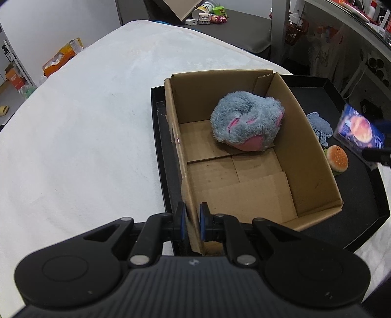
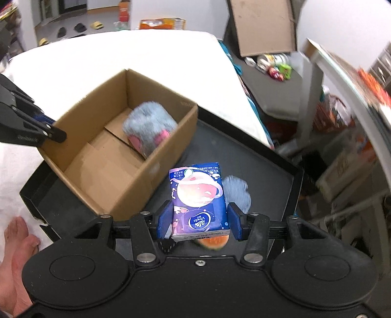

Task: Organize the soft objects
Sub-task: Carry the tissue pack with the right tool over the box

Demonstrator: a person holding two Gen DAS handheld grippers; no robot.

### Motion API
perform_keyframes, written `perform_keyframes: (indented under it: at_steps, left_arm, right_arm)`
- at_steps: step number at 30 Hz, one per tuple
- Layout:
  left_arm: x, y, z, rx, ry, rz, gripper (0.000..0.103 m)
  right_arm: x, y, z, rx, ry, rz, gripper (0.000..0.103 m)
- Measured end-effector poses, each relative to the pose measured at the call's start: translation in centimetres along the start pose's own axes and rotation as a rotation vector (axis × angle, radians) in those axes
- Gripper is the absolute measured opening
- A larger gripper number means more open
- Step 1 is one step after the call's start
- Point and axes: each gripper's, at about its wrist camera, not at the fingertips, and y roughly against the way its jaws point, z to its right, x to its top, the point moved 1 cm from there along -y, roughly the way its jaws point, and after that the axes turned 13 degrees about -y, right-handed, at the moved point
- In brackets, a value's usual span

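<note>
An open cardboard box (image 1: pixel 315 156) (image 2: pixel 156 168) stands on a black tray (image 1: pixel 361 195) (image 2: pixel 268 156). A fluffy blue and pink plush toy (image 1: pixel 246 122) (image 2: pixel 149 127) lies inside it at the far end. My left gripper (image 1: pixel 192 222) (image 2: pixel 46 127) is shut on the box's near left wall. My right gripper (image 2: pixel 199 220) is shut on a blue tissue pack (image 2: pixel 198 198) (image 1: pixel 359 129) and holds it above the tray, right of the box. A burger-shaped soft toy (image 1: pixel 336 159) (image 2: pixel 211 242) and a blue knitted cloth (image 1: pixel 320 124) (image 2: pixel 238 190) lie on the tray.
The tray rests on a white cloth-covered table (image 1: pixel 85 137) (image 2: pixel 97 56). Beyond the table are boxes, small toys and bottles on a dark floor (image 1: pixel 207 14), and shelving at the right (image 1: pixel 361 49). A bare foot (image 2: pixel 17 244) shows at the lower left.
</note>
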Motion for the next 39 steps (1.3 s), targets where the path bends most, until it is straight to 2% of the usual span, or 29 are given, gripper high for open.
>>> perform_keyframes:
  at_steps: [14,31,37,39]
  left_arm:
    - [-0.1,-0.5,-0.9,-0.034,0.050,-0.009,0.010]
    - [0.0,-1.2,-2.2,-0.073,0.138,-0.035,0.010]
    - [-0.1,-1.6,-2.6,-0.087,0.162,-0.044,0.010]
    - [-0.1,-1.6,-2.7,-0.088,0.170,-0.047,0.011]
  right_arm:
    - [6.8,-0.4,-4.9,0.024,0.282,0.025,0.048]
    - [9.0,-5.4,-9.5,0.096,0.468,-0.017,0.048]
    - [9.5,-6.7,-10.8,0.142,0.495,0.005,0.049]
    - [9.5,-7.0,-11.1,0.149,0.511,0.025,0.052]
